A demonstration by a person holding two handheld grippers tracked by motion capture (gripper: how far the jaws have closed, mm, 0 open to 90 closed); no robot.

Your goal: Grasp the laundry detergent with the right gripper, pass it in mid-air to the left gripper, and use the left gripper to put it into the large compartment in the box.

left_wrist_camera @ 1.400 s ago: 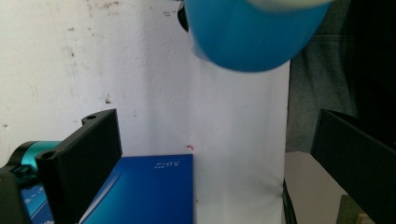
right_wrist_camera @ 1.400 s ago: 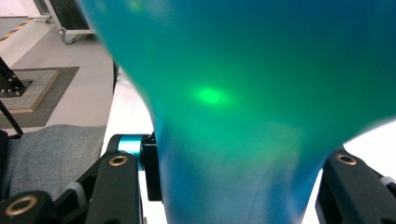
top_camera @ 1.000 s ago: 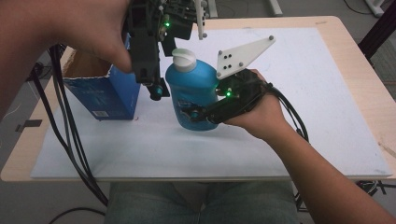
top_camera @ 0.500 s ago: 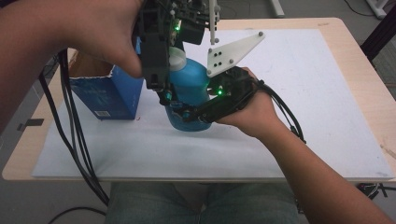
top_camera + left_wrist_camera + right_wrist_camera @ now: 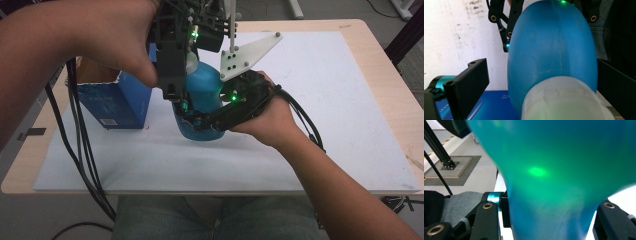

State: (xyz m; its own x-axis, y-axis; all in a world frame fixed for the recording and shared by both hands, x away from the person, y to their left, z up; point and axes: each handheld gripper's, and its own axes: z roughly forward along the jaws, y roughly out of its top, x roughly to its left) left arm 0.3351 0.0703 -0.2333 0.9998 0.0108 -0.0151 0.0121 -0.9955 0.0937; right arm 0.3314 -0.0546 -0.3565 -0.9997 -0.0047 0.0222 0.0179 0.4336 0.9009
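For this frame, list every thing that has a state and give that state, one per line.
Blue bottle: upright on the white mat, white cap on, clamped low on its body.
Right hand-held gripper: shut on the bottle's lower body.
Left hand-held gripper: above the bottle, jaws open, either side of the cap, not pressing it.
Cap: on the bottle, between the left jaws.
Blue box: standing, top flaps open.

left tongs (image 5: 182,75) lowered over bottle cap (image 5: 564,100)

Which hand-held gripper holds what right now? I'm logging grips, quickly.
Left hand-held gripper: open, jaws either side of the bottle's white cap.
Right hand-held gripper: closed on the bottle's body.
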